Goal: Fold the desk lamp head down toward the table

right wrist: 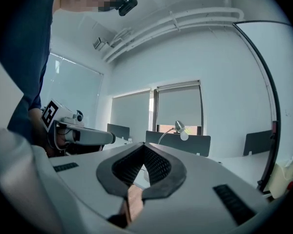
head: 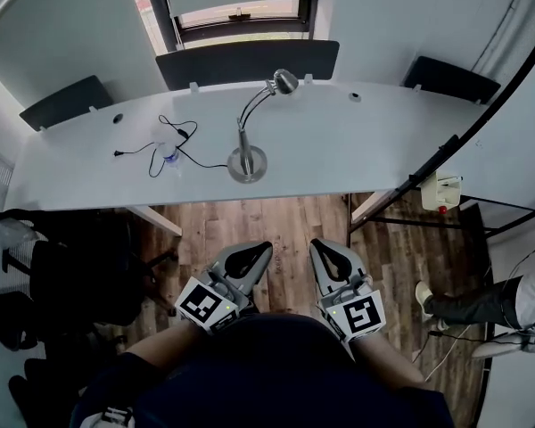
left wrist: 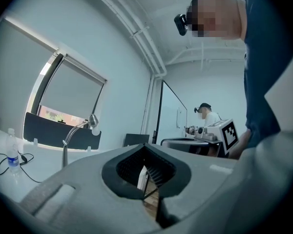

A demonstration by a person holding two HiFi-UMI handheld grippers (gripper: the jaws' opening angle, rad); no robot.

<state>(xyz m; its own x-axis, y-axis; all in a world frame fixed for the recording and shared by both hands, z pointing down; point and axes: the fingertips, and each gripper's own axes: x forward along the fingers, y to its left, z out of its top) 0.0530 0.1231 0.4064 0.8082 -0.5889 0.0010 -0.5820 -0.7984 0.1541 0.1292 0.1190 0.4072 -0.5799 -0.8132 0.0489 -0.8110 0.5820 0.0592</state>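
Both clenched, empty: left hand-held gripper and right hand-held gripper. The desk lamp stands upright well ahead, nearer the left.

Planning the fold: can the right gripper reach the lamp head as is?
Likely not yet: right gripper is shut, back over the floor, short of the desk; lamp head stands beyond. Nothing blocks the path.

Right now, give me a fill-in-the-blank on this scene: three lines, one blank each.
The left gripper and the right gripper both have their jaws ___ with nothing between them.
Both grippers hang over the wooden ___, short of the table.
In the head view, the water bottle sits to the ___ of the desk lamp.
Missing words: shut; floor; left.
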